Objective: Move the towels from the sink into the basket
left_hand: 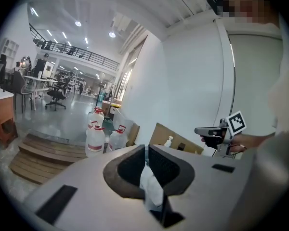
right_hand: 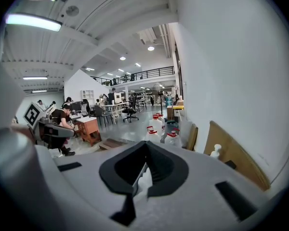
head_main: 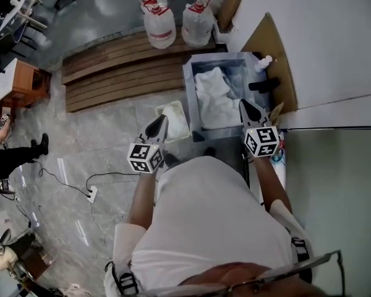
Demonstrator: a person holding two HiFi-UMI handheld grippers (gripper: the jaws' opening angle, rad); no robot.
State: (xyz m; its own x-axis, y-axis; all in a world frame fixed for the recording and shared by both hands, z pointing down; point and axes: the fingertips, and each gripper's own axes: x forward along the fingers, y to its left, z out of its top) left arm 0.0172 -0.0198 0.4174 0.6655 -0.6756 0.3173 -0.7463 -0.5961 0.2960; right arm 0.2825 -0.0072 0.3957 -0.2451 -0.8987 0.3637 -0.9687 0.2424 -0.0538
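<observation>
Neither gripper has a load, so I judge the work to sit between carries, with the next pick from the sink not yet begun. The left gripper (left_hand: 145, 149) has its jaws pressed together on nothing; the white in the slit beneath them looks like cloth lying beyond, not something pinched. The right gripper (right_hand: 145, 146) is likewise closed and empty. In the head view both are held level in front of the person's chest. The left one has its tip just beside the small white plastic basket (head_main: 173, 104) on the floor, and the right one is over the near right corner of the square grey metal sink (head_main: 189, 85). The crumpled white cloth towels (head_main: 213, 94) lie heaped in the sink and fill most of the basin, touching its walls. The basket seems to hold something pale already (I cannot tell whether it is a towel or only the liner). The next move, as I read it, calls for one gripper to dip into the basin, part its jaws, and close on a raised fold rather than a flat stretch. It would then lift clear of the rim and swing left to the basket, which stands against the sink's near left corner. The cloth looks soft and limp, so it should hang and trail when raised.
</observation>
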